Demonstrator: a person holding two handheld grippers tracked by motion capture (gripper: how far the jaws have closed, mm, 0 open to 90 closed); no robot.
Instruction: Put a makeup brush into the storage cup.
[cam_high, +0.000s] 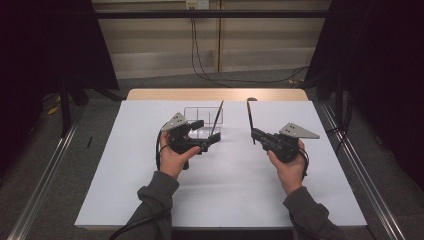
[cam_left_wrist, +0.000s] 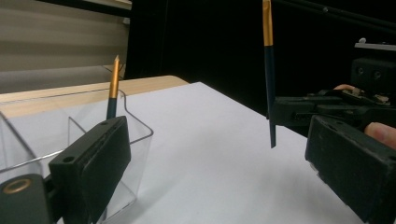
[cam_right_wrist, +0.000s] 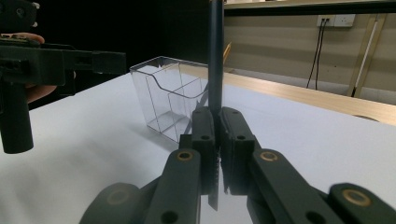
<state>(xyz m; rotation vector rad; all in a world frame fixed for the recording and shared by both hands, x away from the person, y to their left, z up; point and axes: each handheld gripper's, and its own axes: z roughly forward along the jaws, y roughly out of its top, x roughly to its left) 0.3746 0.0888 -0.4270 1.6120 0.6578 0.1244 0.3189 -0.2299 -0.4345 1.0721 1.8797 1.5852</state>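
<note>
We see a clear plastic organizer (cam_high: 202, 119) standing on the white surface (cam_high: 225, 190), toward its far middle. Thin inner walls split it into several compartments; how many we cannot tell for sure. 1 dark pencil with a gold end (cam_high: 217, 119) leans inside it, its tip pointing up and away past the rim at the box's right side in the high view. In the left gripper view that pencil (cam_left_wrist: 113, 88) rises behind the gripper's near pad, inside the transparent wall (cam_left_wrist: 135, 154). Which compartment holds its lower end is hidden.

Our left gripper (cam_high: 205, 134) sits just beside the organizer, on its near side, with its jaws spread wide and nothing between the pads; the left pad is close against the clear wall.

Our right gripper (cam_high: 254, 133) is well apart from the organizer, to its right, jaws pressed together and pinching a second dark pencil (cam_high: 249, 116) near its lower end. That pencil stands nearly upright above the surface, gold band (cam_left_wrist: 266, 23) high up. In the right gripper view its shaft (cam_right_wrist: 215, 56) climbs straight from the closed pads, with the organizer (cam_right_wrist: 168, 98) beyond it.
</note>
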